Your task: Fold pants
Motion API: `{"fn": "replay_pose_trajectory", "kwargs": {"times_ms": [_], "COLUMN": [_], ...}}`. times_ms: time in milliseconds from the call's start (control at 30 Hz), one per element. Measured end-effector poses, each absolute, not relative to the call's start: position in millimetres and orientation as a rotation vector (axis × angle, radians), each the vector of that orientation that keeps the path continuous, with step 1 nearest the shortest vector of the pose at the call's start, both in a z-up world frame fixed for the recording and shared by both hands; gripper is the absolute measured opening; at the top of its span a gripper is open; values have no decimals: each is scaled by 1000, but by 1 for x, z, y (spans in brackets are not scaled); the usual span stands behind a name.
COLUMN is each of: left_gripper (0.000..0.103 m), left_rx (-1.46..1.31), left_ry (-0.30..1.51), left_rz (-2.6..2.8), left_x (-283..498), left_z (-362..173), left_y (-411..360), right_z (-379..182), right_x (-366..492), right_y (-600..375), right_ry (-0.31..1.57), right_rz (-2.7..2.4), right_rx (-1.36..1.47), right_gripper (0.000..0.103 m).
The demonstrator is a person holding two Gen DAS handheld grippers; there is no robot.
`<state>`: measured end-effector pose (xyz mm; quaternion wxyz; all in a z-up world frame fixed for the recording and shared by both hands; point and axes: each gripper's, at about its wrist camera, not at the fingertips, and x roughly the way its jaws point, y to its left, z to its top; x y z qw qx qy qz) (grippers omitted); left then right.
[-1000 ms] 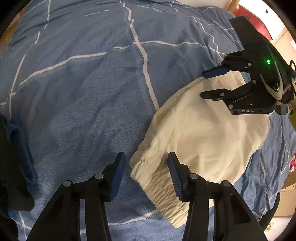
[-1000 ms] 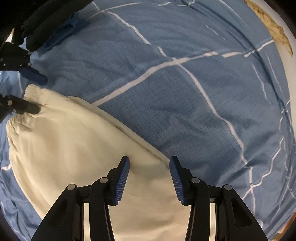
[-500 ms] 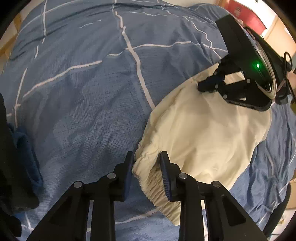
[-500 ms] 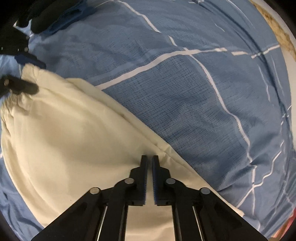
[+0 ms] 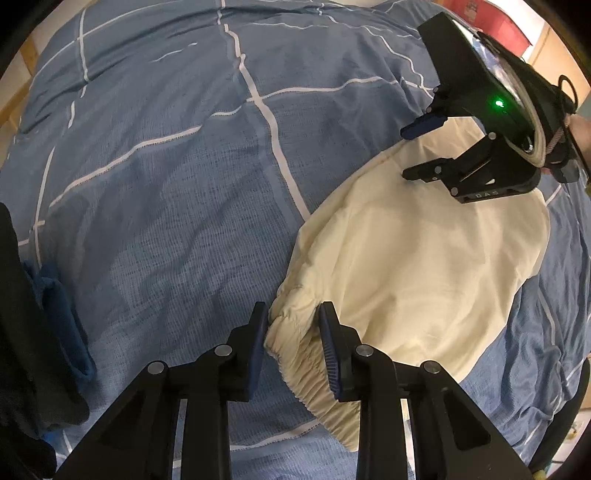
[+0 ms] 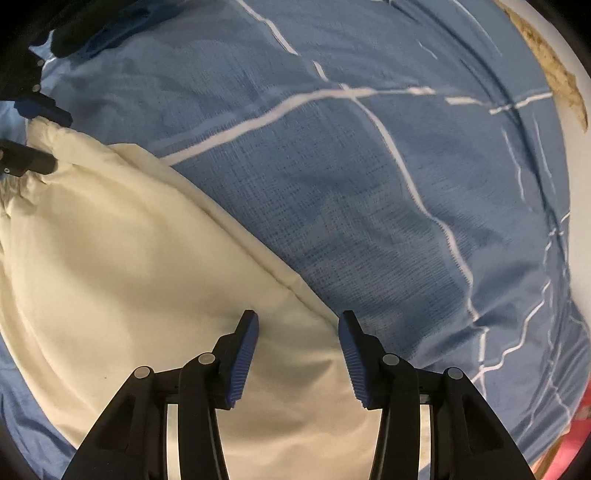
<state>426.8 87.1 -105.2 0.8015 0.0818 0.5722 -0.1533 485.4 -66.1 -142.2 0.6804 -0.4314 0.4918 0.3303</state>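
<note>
Cream pants (image 5: 413, 258) lie folded into a compact shape on the blue bed cover (image 5: 166, 166). Their elastic waistband (image 5: 314, 373) is nearest the left wrist view. My left gripper (image 5: 293, 332) is open, with the waistband corner between its fingers. My right gripper (image 6: 295, 339) is open over the far folded edge of the pants (image 6: 129, 277), and it also shows in the left wrist view (image 5: 415, 153). The left gripper's tips show in the right wrist view (image 6: 48, 136) at the waistband corner.
The blue cover with white lines spans the whole bed. Dark and blue clothing (image 5: 48, 325) lies at the left edge. A red object (image 5: 498, 22) and a wooden frame stand beyond the bed's far right. A pale wall (image 6: 576, 184) borders the bed.
My right gripper, shut on the pants edge half a second ago, has opened. My left gripper, narrowed around the waistband corner, has widened slightly.
</note>
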Motion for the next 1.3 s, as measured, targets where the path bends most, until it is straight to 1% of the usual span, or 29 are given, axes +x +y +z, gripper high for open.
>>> {"fn": "replay_pose_trajectory", "kwargs": {"times_ms": [167,200,267,300,333,433,600,700,800,967,1100,1167,1200,1233,1267,1300], "left_gripper": [28,28,27,27,27,26,25,25,25,26,35,40,41,42,45,52], "left_rx": [202,202,197,196,196,213,227,220,187,176,168,164,158,152,145,143], "left_ry": [1219,1217,1214,1213,1210,1201,1177,1163,1190,1221,1233,1221,1210,1193,1166,1133], "left_rz": [-328,-328,-329,-329,-330,-326,-328,-320,-311,-292,-274,-254,-246,-234,-223,-209], "left_x": [425,424,422,421,420,415,408,413,423,432,434,433,432,431,429,425], "left_z": [-103,-102,-99,-98,-96,-92,-79,-76,-82,-96,-96,-91,-87,-82,-73,-64], "left_y": [83,83,83,83,83,80,76,76,78,81,83,84,85,86,87,88], "right_z": [-147,-147,-148,-148,-149,-145,-124,-107,-104,-123,-137,-135,-132,-128,-122,-114], "right_x": [499,498,495,492,488,478,466,456,464,488,502,499,497,495,492,489], "right_y": [-74,-75,-76,-76,-78,-83,-92,-101,-104,-93,-94,-97,-100,-103,-107,-113], "right_ry": [1146,1152,1151,1146,1138,1125,1057,1016,1012,1029,1037,1035,1041,1030,1009,981], "right_rz": [741,744,751,750,733,730,717,690,646,595,536,498,490,483,461,427], "right_rx": [-906,-901,-911,-928,-959,-974,-996,-985,-975,-974,-983,-969,-947,-928,-914,-897], "right_gripper": [45,42,29,11,7,5,4,4,4,4,4,8,14,26,32,44]}}
